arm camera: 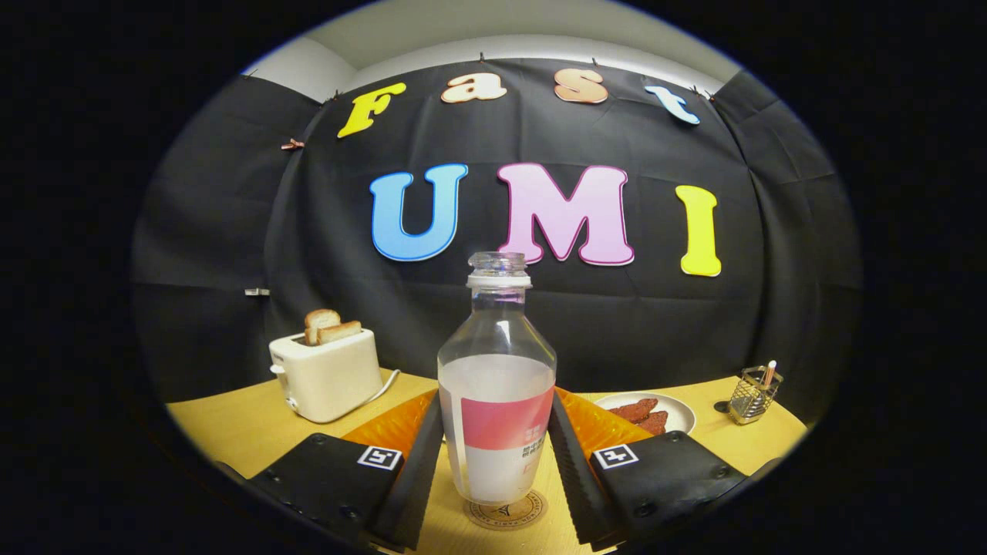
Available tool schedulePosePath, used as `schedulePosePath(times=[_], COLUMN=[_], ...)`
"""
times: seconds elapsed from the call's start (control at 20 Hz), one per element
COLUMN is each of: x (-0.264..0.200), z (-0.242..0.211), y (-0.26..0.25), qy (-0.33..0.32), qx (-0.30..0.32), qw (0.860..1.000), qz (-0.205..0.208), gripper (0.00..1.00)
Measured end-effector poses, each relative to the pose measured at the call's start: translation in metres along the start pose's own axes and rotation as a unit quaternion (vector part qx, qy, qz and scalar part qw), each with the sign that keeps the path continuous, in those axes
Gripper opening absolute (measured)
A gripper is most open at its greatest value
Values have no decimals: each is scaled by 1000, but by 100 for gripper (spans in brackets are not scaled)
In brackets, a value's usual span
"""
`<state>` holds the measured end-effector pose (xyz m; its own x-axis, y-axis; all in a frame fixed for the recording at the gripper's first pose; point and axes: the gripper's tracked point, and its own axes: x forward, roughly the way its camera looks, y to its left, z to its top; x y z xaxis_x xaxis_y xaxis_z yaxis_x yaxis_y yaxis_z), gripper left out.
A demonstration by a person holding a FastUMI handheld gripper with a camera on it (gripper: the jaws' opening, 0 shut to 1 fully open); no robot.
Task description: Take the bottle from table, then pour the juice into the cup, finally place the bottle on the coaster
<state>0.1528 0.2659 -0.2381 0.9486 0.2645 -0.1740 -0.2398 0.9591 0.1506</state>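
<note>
Because the bottle (497, 385) stands upright on the round coaster (506, 511), between the two fingers, the gripper (493, 462) looks to be at the placing end of the task. Its fingers flank the bottle's lower body at label height, close on both sides, though I cannot tell whether they press it or have just let go. The bottle has no cap and is about half full, so it needs to stay upright. Beyond the fingers on the counter (231, 432), a toaster (325, 378) with bread stands to one side, a plate (678, 412) of food and a wire holder (754, 395) to the other, all well apart.
</note>
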Motion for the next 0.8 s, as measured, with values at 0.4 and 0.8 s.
schedulePosePath(times=[0.4, 0.8], x=[23, 25], z=[-52, -73], y=[-9, -14], qy=[24, 33], qx=[-8, -17], qw=[1000, 999], qz=[6, 3], gripper=[75, 76])
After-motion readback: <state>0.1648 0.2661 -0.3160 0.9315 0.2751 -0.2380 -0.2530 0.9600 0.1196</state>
